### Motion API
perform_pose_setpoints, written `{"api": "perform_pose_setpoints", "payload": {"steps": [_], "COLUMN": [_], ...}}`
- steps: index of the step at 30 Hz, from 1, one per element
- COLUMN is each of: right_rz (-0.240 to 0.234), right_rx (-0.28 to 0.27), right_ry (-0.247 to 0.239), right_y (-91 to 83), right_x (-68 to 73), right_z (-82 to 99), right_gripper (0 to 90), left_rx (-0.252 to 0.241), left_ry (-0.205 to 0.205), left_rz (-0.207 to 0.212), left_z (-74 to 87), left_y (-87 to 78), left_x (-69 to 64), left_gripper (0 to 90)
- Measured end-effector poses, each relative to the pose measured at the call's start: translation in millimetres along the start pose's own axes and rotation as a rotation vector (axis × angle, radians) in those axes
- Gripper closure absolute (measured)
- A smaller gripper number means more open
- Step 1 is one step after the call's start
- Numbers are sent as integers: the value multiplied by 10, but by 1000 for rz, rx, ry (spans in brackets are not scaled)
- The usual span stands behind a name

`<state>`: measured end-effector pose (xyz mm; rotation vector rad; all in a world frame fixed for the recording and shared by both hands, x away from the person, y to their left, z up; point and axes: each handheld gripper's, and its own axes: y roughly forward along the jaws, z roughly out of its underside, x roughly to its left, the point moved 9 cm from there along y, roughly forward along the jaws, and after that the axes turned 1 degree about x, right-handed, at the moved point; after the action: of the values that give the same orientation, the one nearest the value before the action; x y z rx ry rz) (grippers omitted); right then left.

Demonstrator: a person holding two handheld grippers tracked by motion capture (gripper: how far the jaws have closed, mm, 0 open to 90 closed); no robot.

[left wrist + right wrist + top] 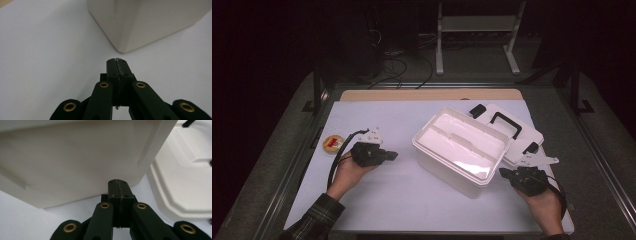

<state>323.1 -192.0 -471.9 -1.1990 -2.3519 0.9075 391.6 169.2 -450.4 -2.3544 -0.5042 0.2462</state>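
An open white plastic box point(459, 150) stands on the white table sheet, turned at an angle. Its white lid point(507, 131) with a black handle lies flat behind and to the right of it. My left gripper point(393, 155) rests left of the box, shut and empty, its tip pointing at the box's corner point(122, 47). My right gripper point(503, 173) sits at the box's right front side, shut with nothing in it. In the right gripper view the tip point(117, 181) is close to the box wall point(75, 157), with the lid point(185, 182) to its right.
A small round tin with a red label point(333, 143) lies at the table's left edge. Black rails run along both sides of the table point(377, 115). Cables and a white metal stand point(474, 30) are on the dark floor beyond the far edge.
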Motion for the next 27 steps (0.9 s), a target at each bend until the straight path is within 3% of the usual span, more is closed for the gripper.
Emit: {"api": "perform_pose_setpoints", "payload": {"steps": [16,27], "right_rz": [22,32], "right_rx": [-17,-20], "right_ry": [-19,-21], "right_y": [-12,-17], "right_x": [-53,-88], "right_z": [-188,-205], "right_gripper": [898,898], "left_rx": [-44,-57], "left_ry": [42,34], "left_rz": [14,54], "left_z": [-533,-677], "left_y": [212,431], "left_x": [266,263], "left_gripper": [898,898]}}
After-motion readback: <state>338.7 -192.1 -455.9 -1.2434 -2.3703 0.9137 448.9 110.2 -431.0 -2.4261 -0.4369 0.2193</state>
